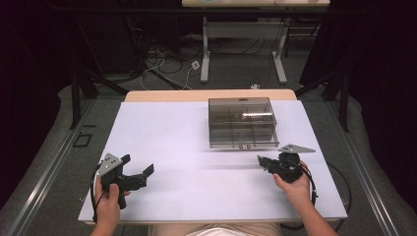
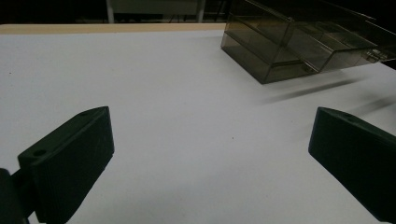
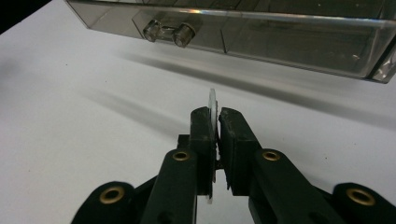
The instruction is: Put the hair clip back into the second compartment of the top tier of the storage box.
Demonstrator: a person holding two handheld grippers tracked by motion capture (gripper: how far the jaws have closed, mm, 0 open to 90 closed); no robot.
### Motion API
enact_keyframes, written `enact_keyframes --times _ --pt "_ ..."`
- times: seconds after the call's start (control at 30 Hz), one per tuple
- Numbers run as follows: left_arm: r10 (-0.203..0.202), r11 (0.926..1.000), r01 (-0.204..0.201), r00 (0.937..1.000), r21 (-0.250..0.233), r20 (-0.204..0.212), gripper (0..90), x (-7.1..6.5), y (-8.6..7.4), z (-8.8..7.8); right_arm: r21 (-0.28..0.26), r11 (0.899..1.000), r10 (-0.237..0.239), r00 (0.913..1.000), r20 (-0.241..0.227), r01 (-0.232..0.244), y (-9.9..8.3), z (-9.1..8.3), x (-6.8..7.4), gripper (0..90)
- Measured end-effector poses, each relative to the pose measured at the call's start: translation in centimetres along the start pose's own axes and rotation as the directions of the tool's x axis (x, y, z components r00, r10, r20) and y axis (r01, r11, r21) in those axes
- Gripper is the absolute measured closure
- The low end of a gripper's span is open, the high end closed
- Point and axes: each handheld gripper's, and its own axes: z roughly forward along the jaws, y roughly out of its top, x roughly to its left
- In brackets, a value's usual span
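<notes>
While the person sits at the white worktop [image 1: 162, 128], the right gripper [image 3: 215, 114] has its fingers clamped on a thin clear disc [image 3: 212, 100], held edge-up just in front of the smoky compartment box [image 1: 241, 122]. That box sits on the far side of the worktop; in the right gripper view its front wall with a twin-knob latch [image 3: 168, 31] is close ahead of the disc. Left gripper [image 1: 137, 169] rests well left of the box, fingers [image 2: 70, 163] spread wide, nothing between them. Looks like the carry step: disc is gripped, not yet placed. Next move probably calls for lifting over the box's front rim and lining up with one compartment, or opening the box first; can't tell if a lid is on. No brands, labels or readable writing anywhere.
</notes>
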Motion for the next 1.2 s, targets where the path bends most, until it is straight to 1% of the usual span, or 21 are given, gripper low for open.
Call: enact_keyframes --times 0.13,0.17,0.27,0.3,0.43,0.47,0.53,0.57,0.6,0.7,0.73,0.83,1.0,1.03,1.07,1.1,1.13,1.2 --pt "0.004 1.0 -0.004 1.0 0.001 -0.001 0.4 0.0 0.0 0.0 -0.02 1.0 -0.013 0.9999 -0.002 0.013 0.1 -0.3 0.0 83.8" --pt "0.004 1.0 -0.004 1.0 0.0 -0.001 0.4 0.0 0.0 0.0 -0.023 1.0 -0.006 1.0 -0.001 0.006 0.1 -0.4 0.1 83.8" --pt "0.004 1.0 -0.004 1.0 0.001 -0.001 0.4 0.0 0.0 0.0 -0.041 0.999 -0.008 0.9999 -0.008 0.008 0.2 -0.6 0.2 83.8" --pt "0.004 1.0 -0.004 1.0 0.001 -0.001 0.4 0.0 0.0 0.0 -0.046 0.999 -0.014 0.9999 -0.002 0.013 0.2 -0.6 0.2 83.8" --pt "0.005 1.0 -0.005 1.0 0.0 -0.002 0.3 0.0 0.0 0.0 -0.061 0.998 -0.001 1.0 -0.01 0.0 0.2 -0.9 0.4 83.8" --pt "0.005 1.0 -0.005 1.0 0.0 -0.002 0.4 0.0 0.0 0.0 -0.064 0.998 -0.007 1.0 -0.006 0.006 0.2 -0.9 0.3 83.8" --pt "0.005 1.0 -0.005 1.0 0.0 -0.002 0.4 0.0 0.0 0.0 -0.067 0.998 -0.003 0.9999 -0.013 0.002 0.3 -1.0 0.4 83.8" --pt "0.005 1.0 -0.005 1.0 0.0 -0.002 0.4 0.0 0.0 0.0 -0.075 0.997 -0.007 0.9999 -0.007 0.007 0.3 -1.1 0.4 83.8" --pt "0.005 1.0 -0.005 1.0 0.0 -0.002 0.4 0.0 0.0 0.0 -0.076 0.997 0.0 0.9999 -0.014 -0.001 0.3 -1.2 0.5 83.8" --pt "0.005 1.0 -0.005 1.0 0.0 -0.002 0.4 0.0 0.0 0.0 -0.084 0.996 -0.006 0.9999 -0.01 0.005 0.4 -1.3 0.6 83.7" --pt "0.005 1.0 -0.005 1.0 0.0 -0.002 0.4 0.0 0.0 0.0 -0.096 0.995 -0.007 0.9999 -0.01 0.006 0.4 -1.4 0.7 83.7" --pt "0.006 1.0 -0.006 1.0 0.0 -0.002 0.4 0.0 0.0 0.0 -0.098 0.995 -0.008 0.9999 -0.011 0.007 0.5 -1.7 0.8 83.7" --pt "0.004 1.0 -0.004 1.0 0.001 -0.001 0.4 0.0 0.0 0.0 -0.115 0.993 -0.013 0.9999 -0.007 0.012 0.7 -2.0 0.9 83.8" --pt "0.004 1.0 -0.004 1.0 0.001 -0.001 0.4 0.0 0.0 0.0 -0.116 0.993 -0.007 0.9999 -0.015 0.006 0.7 -2.1 0.9 83.8" --pt "0.005 1.0 -0.005 1.0 0.001 -0.001 0.4 0.0 0.0 0.0 -0.125 0.992 -0.012 0.9999 -0.009 0.01 0.8 -2.1 0.9 83.8" --pt "0.005 1.0 -0.005 1.0 0.001 -0.001 0.4 -0.1 0.0 0.0 -0.115 0.993 -0.009 0.9999 -0.013 0.007 0.8 -2.2 0.9 83.7" --pt "0.005 1.0 -0.005 1.0 0.001 -0.001 0.4 -0.1 0.0 0.0 -0.118 0.993 -0.003 0.9998 -0.017 0.001 0.9 -2.3 1.0 83.8" --pt "0.003 1.0 -0.003 1.0 0.002 -0.001 0.4 -0.1 0.0 0.0 -0.127 0.992 -0.01 0.9999 -0.011 0.009 1.0 -2.3 1.0 83.7"
